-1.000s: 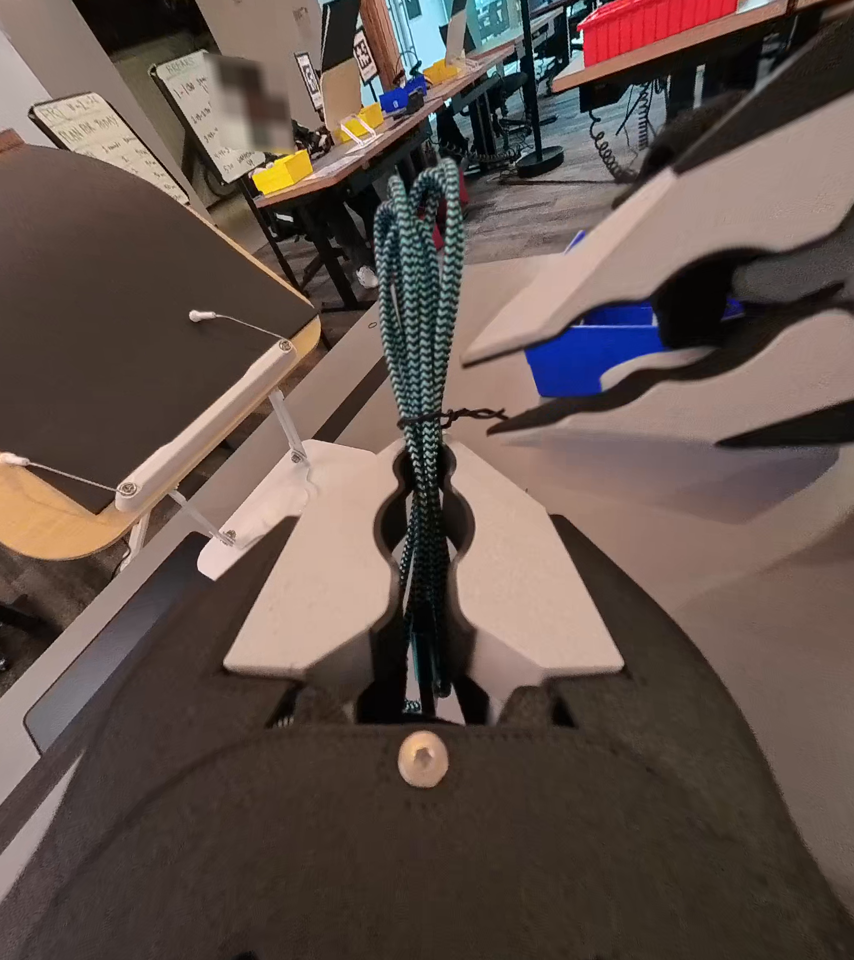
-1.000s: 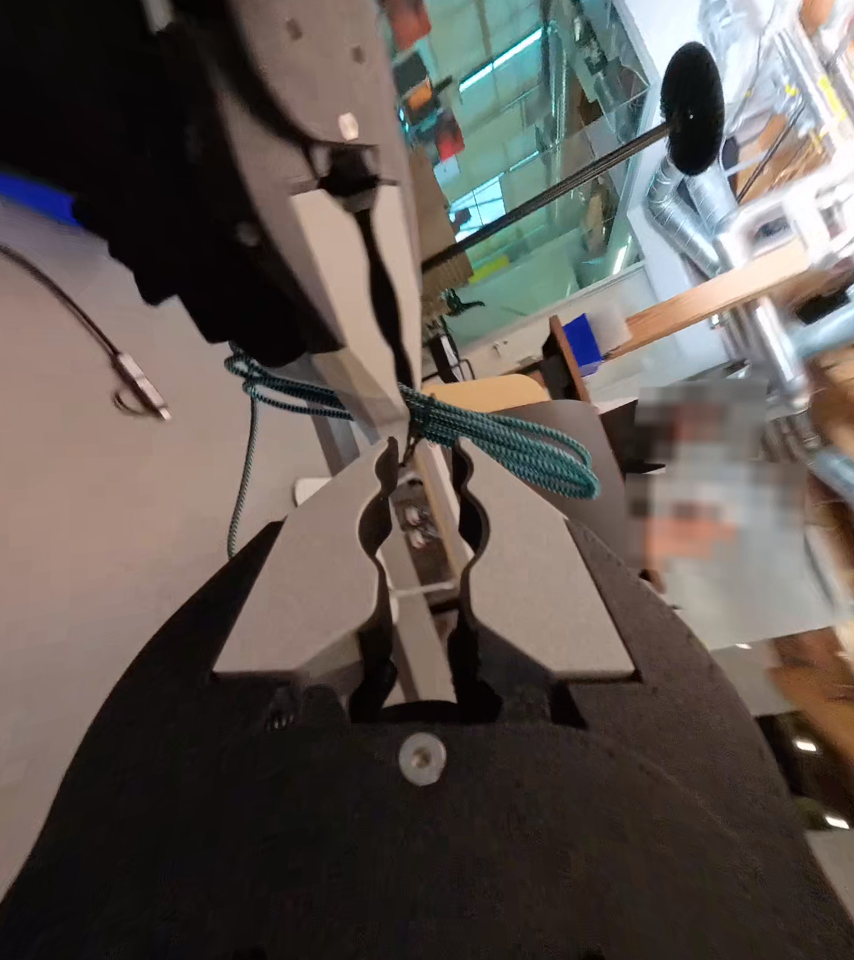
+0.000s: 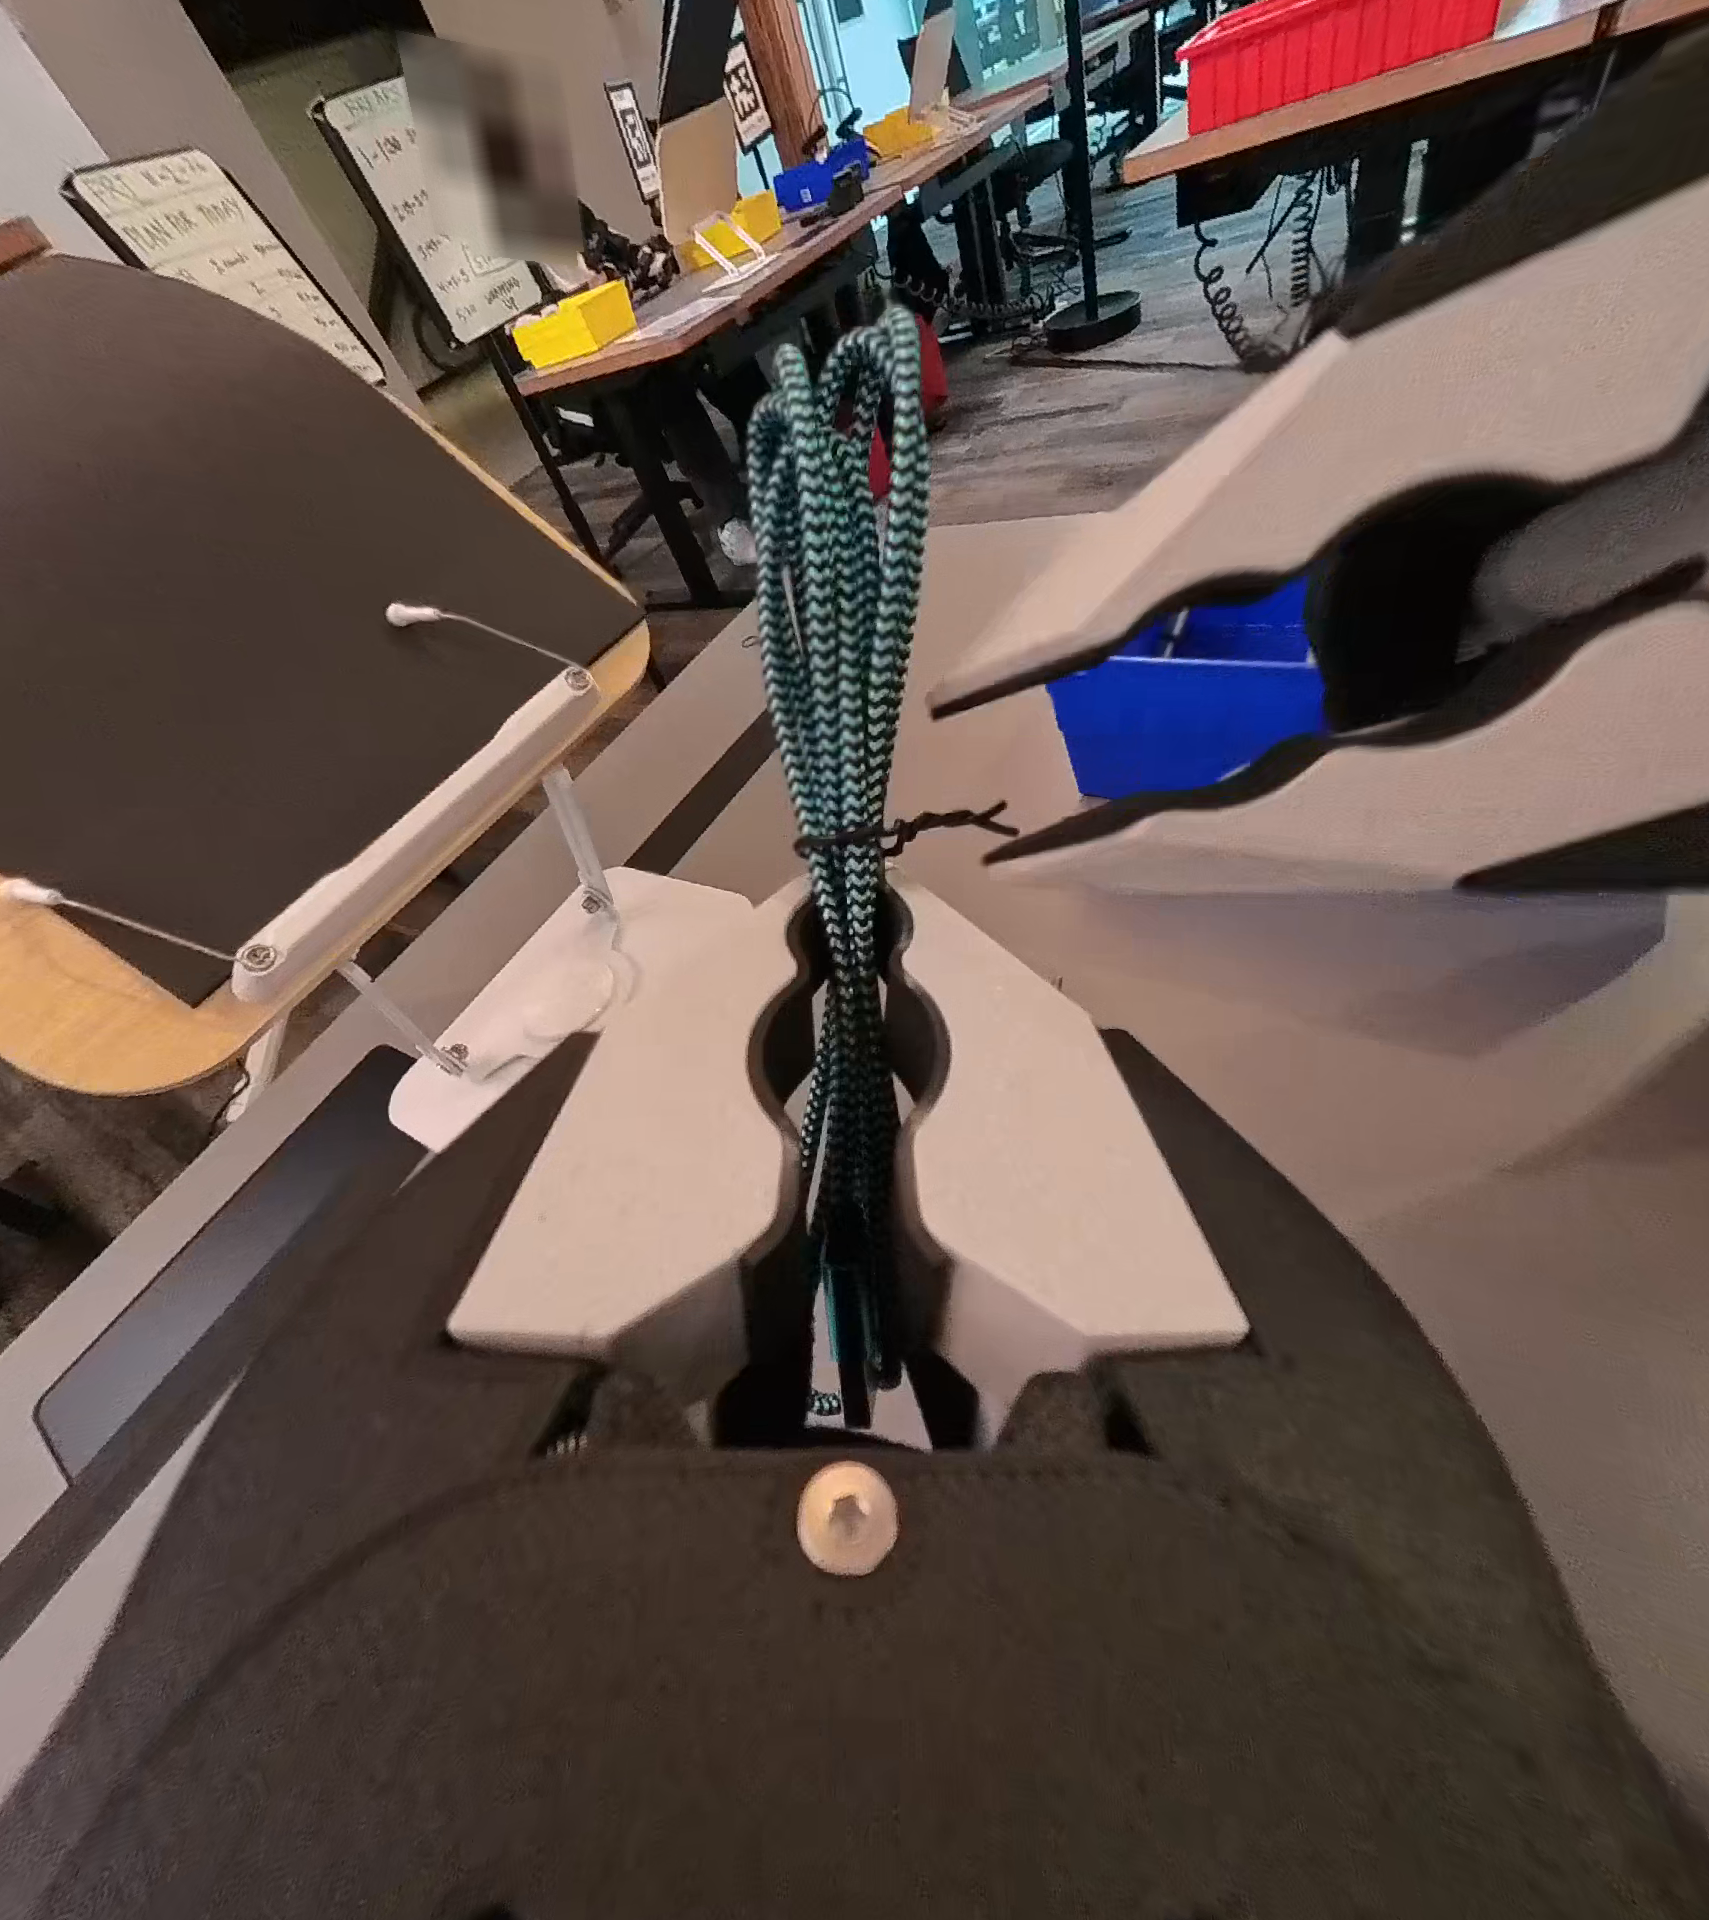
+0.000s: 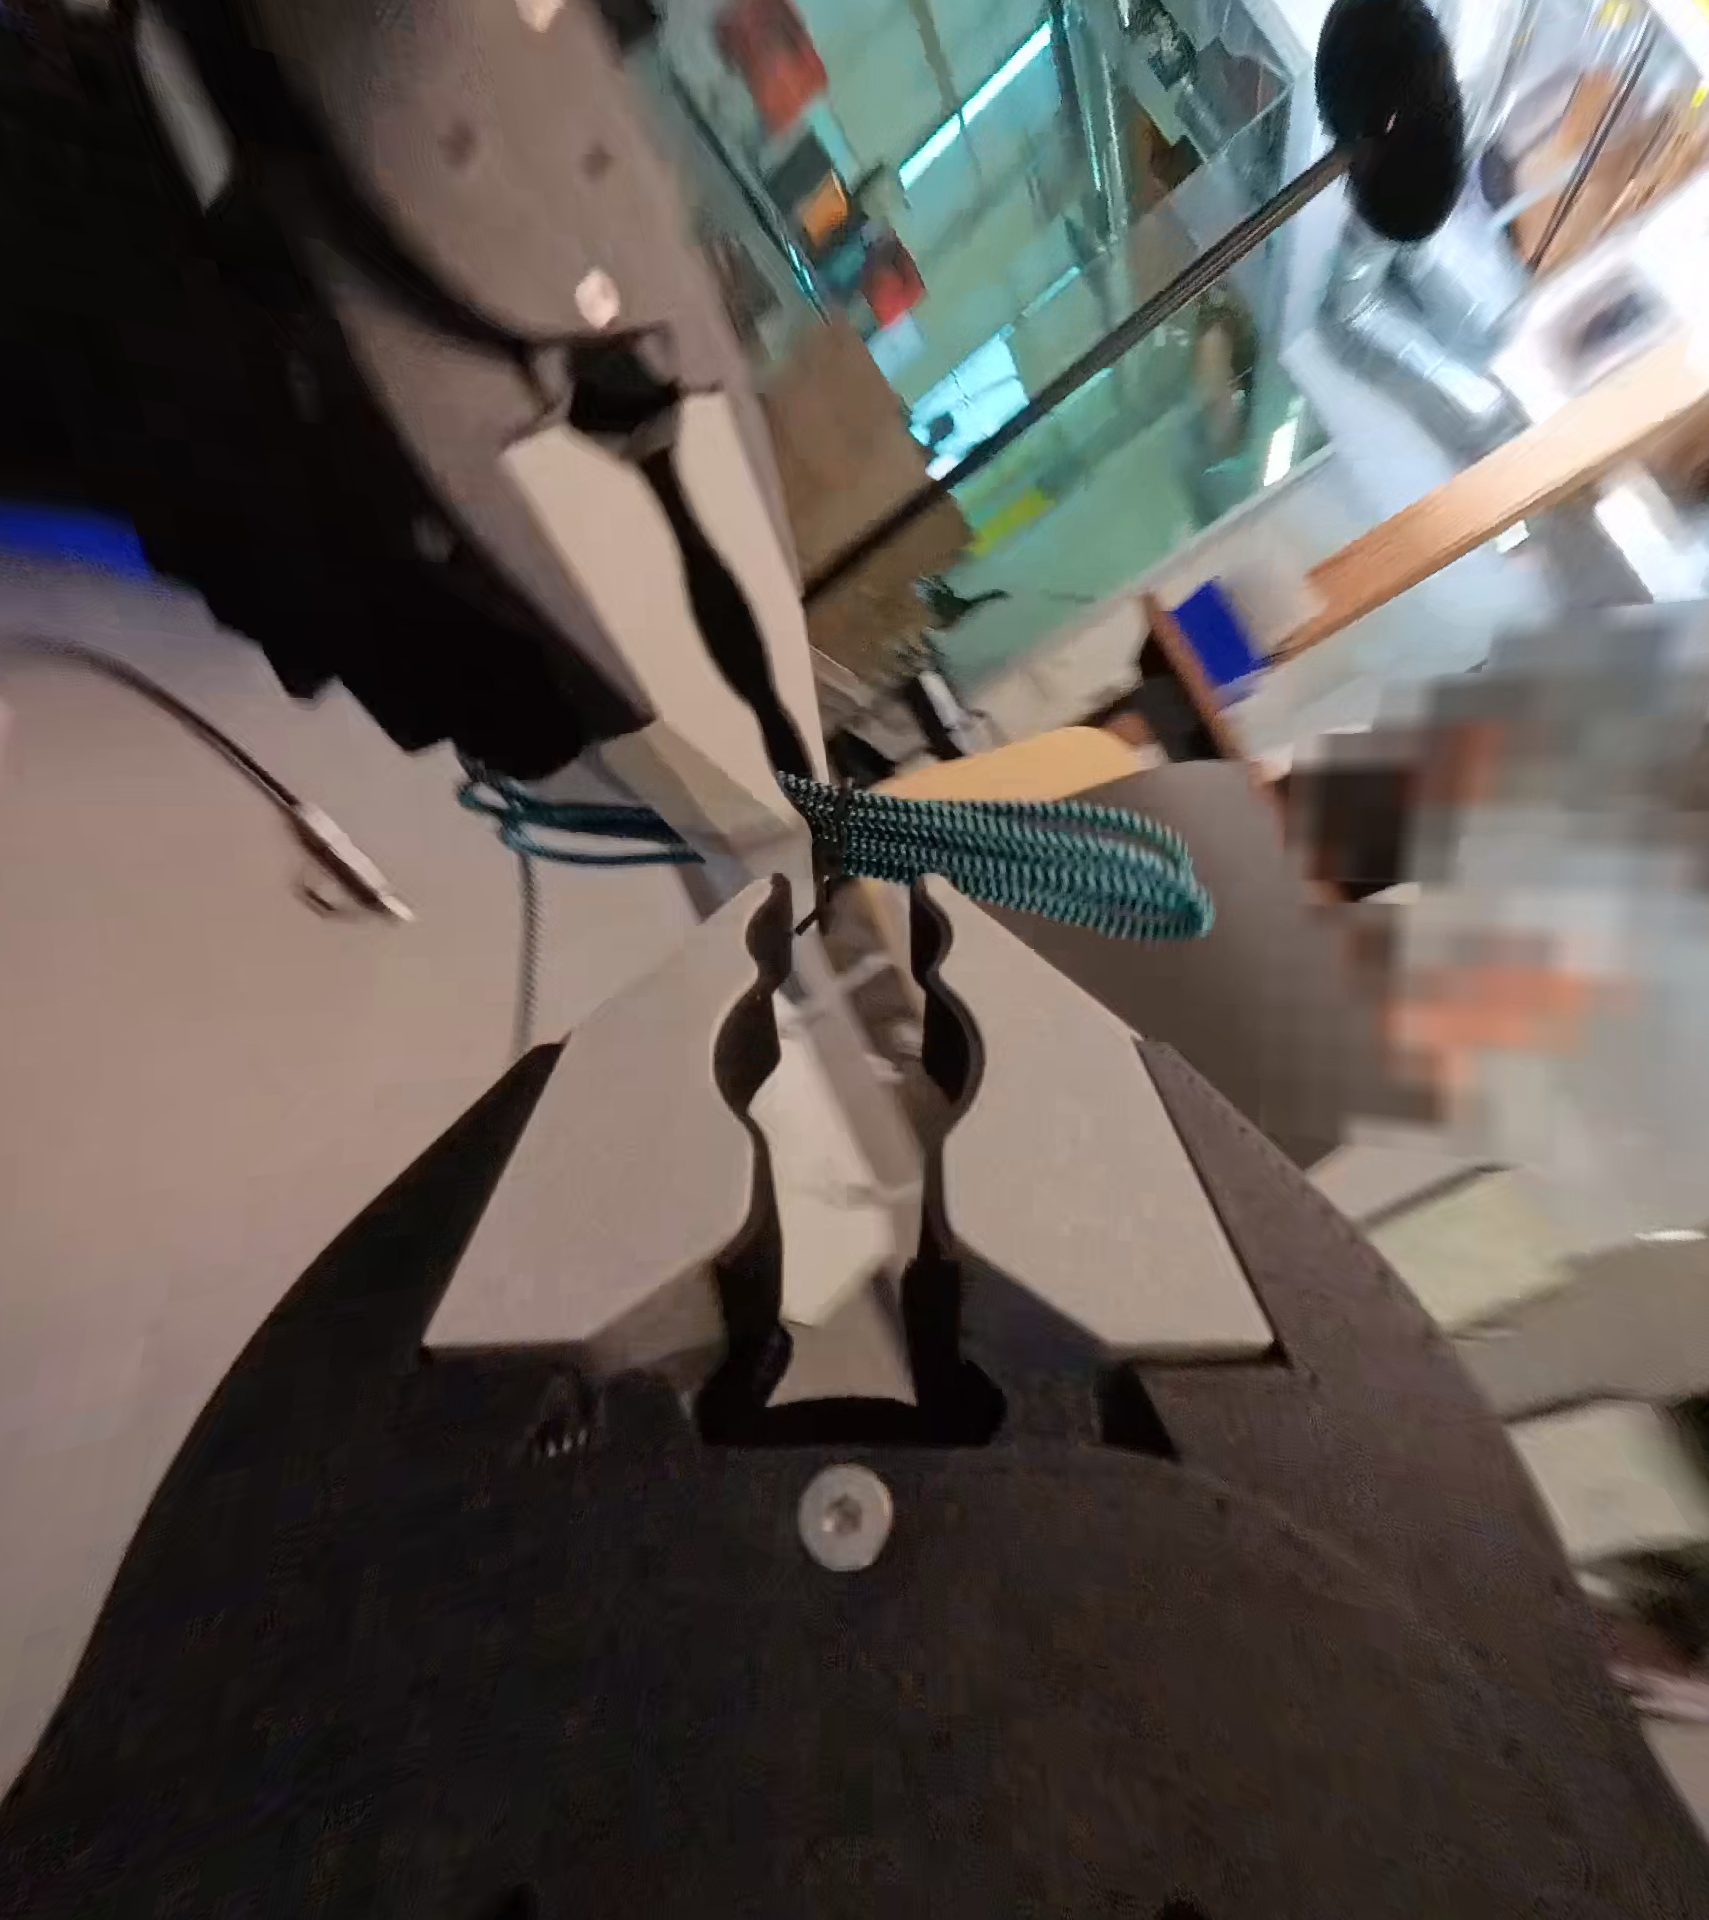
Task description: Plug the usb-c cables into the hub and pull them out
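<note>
Left tongs [image 3: 848, 914] clamped on cable [image 3: 845, 644], one teal braided bundle, loops sticking up past tips, held above table [image 3: 1193, 1039]. Right tongs [image 3: 964, 779] apart, tips either side of tie [image 3: 933, 828], not gripping. One black twist tie around bundle. Cable looks light, soft, floppy, braid grippy; best grab tie's twisted tail, later the stiff plug end. One blue bin [image 3: 1193, 707] behind. Hub not clearly visible.

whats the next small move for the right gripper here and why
Probably ease the right gripper forward and close on the twist tie's free tail. The left gripper is shut on the coiled teal cable, which is still bound by that tie, and the right's open fingertips sit just beside the tail.
</note>
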Motion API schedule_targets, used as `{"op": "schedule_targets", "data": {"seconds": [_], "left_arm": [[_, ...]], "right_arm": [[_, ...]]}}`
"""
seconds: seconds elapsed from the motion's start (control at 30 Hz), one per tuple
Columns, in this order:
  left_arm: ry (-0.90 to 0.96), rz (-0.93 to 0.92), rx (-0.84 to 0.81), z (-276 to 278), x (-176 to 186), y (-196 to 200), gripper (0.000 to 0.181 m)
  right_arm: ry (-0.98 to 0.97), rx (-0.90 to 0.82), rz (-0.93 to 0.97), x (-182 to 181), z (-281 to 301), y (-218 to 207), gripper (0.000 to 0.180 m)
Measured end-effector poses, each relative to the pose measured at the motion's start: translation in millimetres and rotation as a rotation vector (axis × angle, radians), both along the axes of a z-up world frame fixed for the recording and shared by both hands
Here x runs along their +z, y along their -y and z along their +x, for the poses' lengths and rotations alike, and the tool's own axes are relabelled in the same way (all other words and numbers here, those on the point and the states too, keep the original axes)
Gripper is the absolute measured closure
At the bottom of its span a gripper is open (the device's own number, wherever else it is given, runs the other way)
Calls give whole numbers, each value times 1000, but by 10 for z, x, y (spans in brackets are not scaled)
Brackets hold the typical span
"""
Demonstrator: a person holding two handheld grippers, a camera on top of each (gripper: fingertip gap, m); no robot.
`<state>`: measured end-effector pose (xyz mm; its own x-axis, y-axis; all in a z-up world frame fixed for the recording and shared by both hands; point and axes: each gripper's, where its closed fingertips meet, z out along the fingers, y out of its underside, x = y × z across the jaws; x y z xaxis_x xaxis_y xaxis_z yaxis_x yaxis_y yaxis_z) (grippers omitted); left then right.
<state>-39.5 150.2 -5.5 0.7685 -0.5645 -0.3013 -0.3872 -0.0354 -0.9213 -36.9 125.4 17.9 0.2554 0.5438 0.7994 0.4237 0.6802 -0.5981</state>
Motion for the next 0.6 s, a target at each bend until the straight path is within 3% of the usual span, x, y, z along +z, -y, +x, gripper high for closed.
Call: {"op": "schedule_targets", "data": {"seconds": [0.13,0.27,0.33,0.37,0.5,0.53,0.6], "left_arm": [[-11,-19,9,25,-17,0,177],[-11,-10,6,22,-20,17,177],[-21,16,8,18,-14,19,177],[-12,44,-2,29,23,38,177],[-10,144,-9,84,217,121,178],[-61,150,25,66,204,88,177],[-88,147,40,43,176,46,177]], "right_arm": [[149,-85,265,-48,-68,-29,174],[114,-74,163,-50,-70,-46,180],[39,-12,-78,-62,-79,-28,180],[-40,59,-291,-40,-81,7,180],[-479,617,-1487,192,-9,136,180],[-564,715,-1656,179,-10,109,180],[-667,768,-1687,130,-30,93,180]]}}
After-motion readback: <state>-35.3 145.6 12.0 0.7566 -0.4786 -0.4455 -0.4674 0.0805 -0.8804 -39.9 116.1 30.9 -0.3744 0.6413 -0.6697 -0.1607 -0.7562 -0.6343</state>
